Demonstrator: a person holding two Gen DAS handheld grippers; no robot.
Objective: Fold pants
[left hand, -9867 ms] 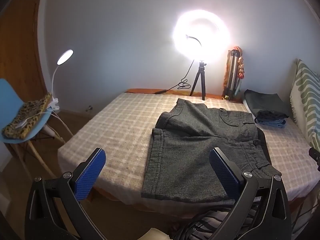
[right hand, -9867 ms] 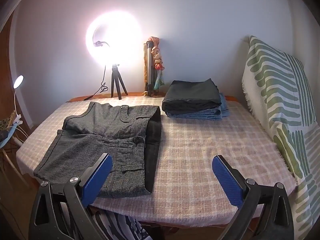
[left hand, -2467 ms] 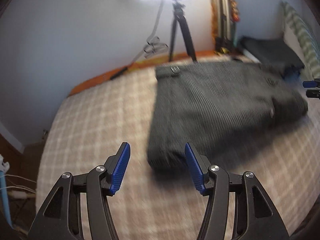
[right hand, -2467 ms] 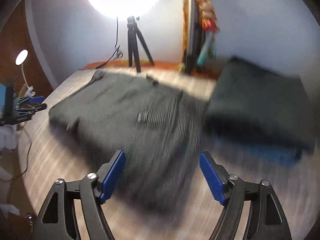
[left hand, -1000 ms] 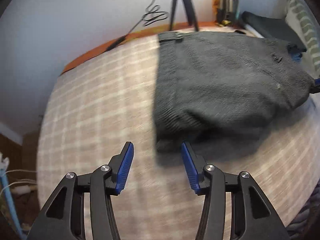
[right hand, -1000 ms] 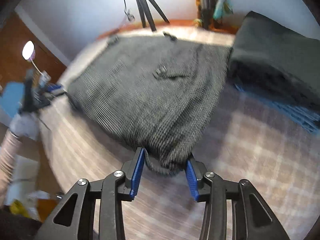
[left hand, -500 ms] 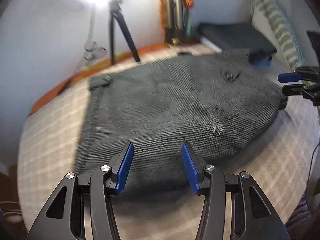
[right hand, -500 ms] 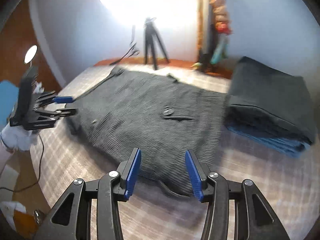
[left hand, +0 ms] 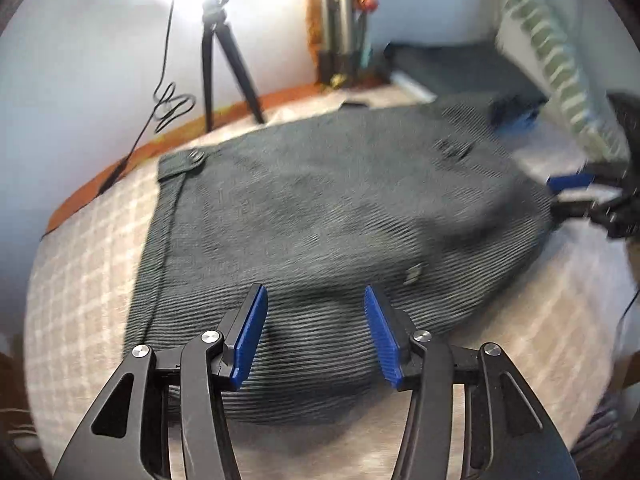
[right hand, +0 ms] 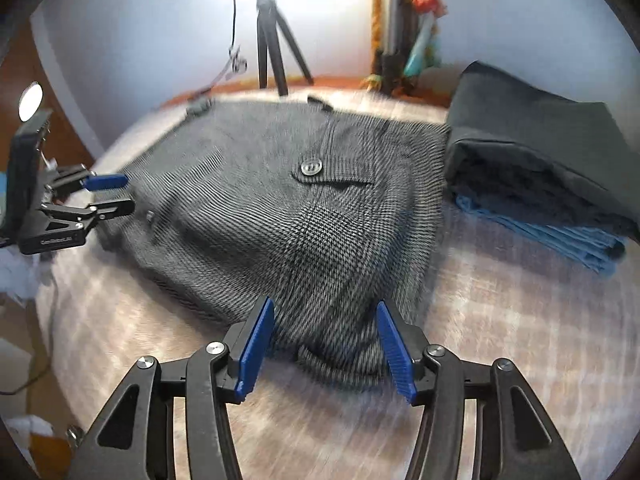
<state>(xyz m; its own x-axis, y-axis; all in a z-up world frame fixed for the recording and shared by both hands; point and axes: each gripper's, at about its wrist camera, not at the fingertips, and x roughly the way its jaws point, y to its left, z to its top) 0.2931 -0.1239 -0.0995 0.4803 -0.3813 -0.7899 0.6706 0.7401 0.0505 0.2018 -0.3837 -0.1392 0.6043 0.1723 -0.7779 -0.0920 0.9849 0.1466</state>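
The grey checked shorts (left hand: 320, 216) lie folded in half on the plaid bed (left hand: 80, 288); they also show in the right wrist view (right hand: 304, 216), with a buttoned pocket flap on top. My left gripper (left hand: 314, 332) is open over the near edge of the cloth, jaws apart with nothing between them. My right gripper (right hand: 326, 344) is open around a corner of the shorts, pads not touching it. Each gripper shows in the other's view: the right one (left hand: 576, 194) and the left one (right hand: 106, 194).
A stack of folded dark and blue clothes (right hand: 536, 176) lies at the right beside the shorts. A tripod (right hand: 276, 32) with a ring light and a cable stands by the back wall. A green striped pillow (left hand: 560, 64) leans at the far right.
Both views have tilted down a little and the grippers have come closer to the shorts' edge. The right gripper, shut on the corner a second ago, stays open.
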